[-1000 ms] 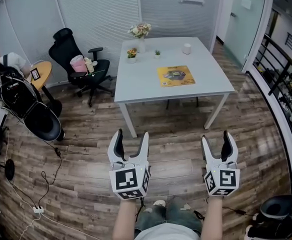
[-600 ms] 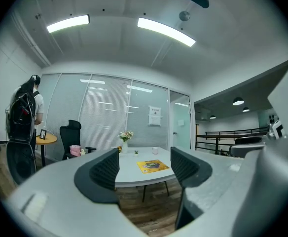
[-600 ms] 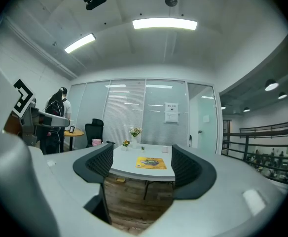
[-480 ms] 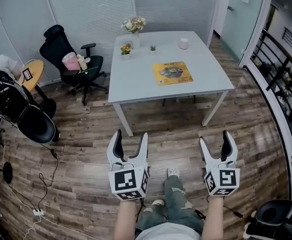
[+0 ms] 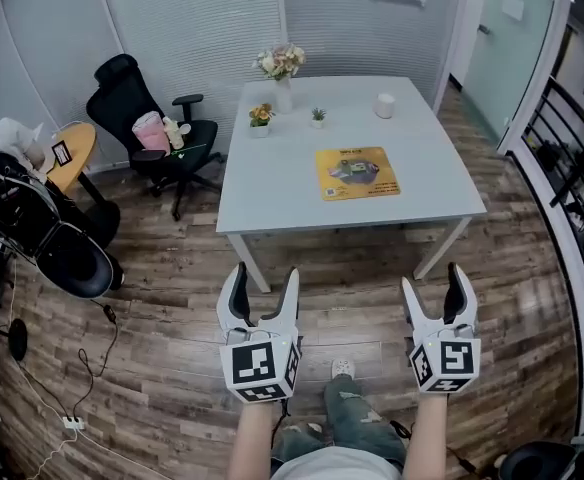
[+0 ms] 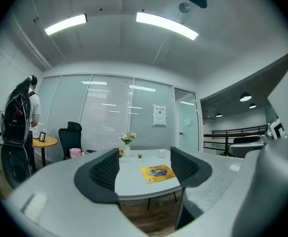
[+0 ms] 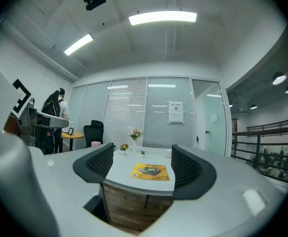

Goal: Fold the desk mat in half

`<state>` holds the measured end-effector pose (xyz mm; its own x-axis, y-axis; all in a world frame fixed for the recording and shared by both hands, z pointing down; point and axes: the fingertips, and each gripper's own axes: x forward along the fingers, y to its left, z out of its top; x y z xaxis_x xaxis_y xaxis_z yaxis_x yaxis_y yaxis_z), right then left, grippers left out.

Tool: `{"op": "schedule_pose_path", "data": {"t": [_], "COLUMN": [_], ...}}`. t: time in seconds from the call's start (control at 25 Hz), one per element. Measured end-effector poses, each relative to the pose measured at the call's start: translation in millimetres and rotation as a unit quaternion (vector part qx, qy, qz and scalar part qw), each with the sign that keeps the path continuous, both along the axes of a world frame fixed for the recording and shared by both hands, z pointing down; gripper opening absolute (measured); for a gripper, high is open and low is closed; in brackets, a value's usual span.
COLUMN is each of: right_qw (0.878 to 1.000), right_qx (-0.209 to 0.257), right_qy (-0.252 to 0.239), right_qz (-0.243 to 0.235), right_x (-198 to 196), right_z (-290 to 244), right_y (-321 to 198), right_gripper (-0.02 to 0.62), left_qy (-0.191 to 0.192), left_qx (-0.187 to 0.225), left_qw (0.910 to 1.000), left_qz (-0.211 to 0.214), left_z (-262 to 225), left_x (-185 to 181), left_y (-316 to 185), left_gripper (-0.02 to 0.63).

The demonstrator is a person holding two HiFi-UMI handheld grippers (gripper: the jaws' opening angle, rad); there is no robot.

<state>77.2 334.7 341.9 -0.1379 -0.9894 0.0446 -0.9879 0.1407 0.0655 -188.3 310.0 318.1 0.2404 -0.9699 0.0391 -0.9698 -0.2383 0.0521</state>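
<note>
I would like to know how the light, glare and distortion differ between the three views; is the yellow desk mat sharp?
Head view: even light, desk mat sharp, wooden floor and railing curve near the edges. Left gripper view: black round border, ceiling lamps overexposed, fingers look dark. Right gripper view: same round border and lamp glare; mat small but clear.

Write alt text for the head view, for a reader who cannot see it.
The left gripper and right gripper, both open and empty, point across a wood floor at a white table where a yellow mat lies flat, unfolded. A flower vase and small plants stand at its far edge; a black chair stands to its left.
</note>
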Motion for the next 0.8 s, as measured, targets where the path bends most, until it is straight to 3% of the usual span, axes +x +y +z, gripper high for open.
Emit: {"op": "schedule_pose_path", "data": {"t": [0.4,0.8], "right_qw": [0.999,0.999], "right_qx": [0.002,-0.004], "right_qy": [-0.004,-0.011], "right_qz": [-0.032,-0.052], "right_x": [38.0,58.0], "right_z": [-14.0,-7.8], "right_y": [-127.6,-191.3], "right_gripper": [0.391,0.391], "left_qy": [-0.008,-0.011], "left_qx": [-0.001,-0.006], "left_qw": [0.9993,0.9986], "left_qz": [-0.036,-0.051], "left_z": [-13.6,-13.3], "left_x": [31.8,53.9], "left_y": [-104.0,-159.4], "left_gripper": [0.316,0.316]}}
